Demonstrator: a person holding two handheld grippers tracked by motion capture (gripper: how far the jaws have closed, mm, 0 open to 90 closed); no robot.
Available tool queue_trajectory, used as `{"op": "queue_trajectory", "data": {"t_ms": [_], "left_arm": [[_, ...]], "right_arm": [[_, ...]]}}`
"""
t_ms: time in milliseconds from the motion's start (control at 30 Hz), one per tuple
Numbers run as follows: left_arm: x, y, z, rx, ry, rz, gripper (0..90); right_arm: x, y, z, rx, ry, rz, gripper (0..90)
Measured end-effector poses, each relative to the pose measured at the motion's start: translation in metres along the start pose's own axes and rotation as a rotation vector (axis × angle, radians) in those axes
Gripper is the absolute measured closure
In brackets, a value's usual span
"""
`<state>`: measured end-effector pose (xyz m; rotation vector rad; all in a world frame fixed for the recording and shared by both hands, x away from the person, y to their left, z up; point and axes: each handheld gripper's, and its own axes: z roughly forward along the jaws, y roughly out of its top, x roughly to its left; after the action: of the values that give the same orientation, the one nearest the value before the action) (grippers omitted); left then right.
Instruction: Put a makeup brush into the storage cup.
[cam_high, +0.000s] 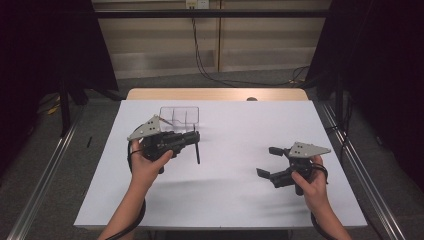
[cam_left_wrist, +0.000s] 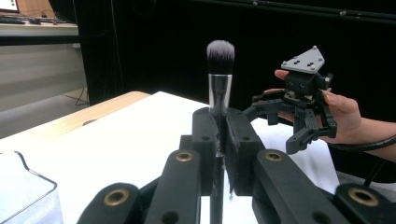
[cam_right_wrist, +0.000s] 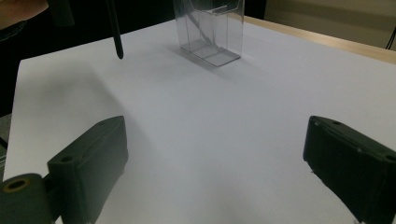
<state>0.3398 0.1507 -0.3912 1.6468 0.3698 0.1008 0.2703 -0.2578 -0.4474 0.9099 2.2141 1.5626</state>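
White paper covers the table. My left gripper pinches a makeup brush by its handle, bristles up, beside the clear organizer. My right gripper hovers well apart, jaws spread. I'd keep the brush vertical and lower its handle tip slowly into a compartment.

Brush handle hidden between fingers, lower end cut by bottom edge. Clear box cropped at lower left; its top cut in right gripper view.
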Motion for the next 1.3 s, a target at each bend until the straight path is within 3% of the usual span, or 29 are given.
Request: {"op": "queue_trajectory", "data": {"t_ms": [1300], "left_arm": [[0.005, -0.002, -0.015, -0.022, 0.046, 0.005, 83.6]], "right_arm": [[-0.007, -0.023, -0.038, 0.022, -0.051, 0.015, 6.2]]}}
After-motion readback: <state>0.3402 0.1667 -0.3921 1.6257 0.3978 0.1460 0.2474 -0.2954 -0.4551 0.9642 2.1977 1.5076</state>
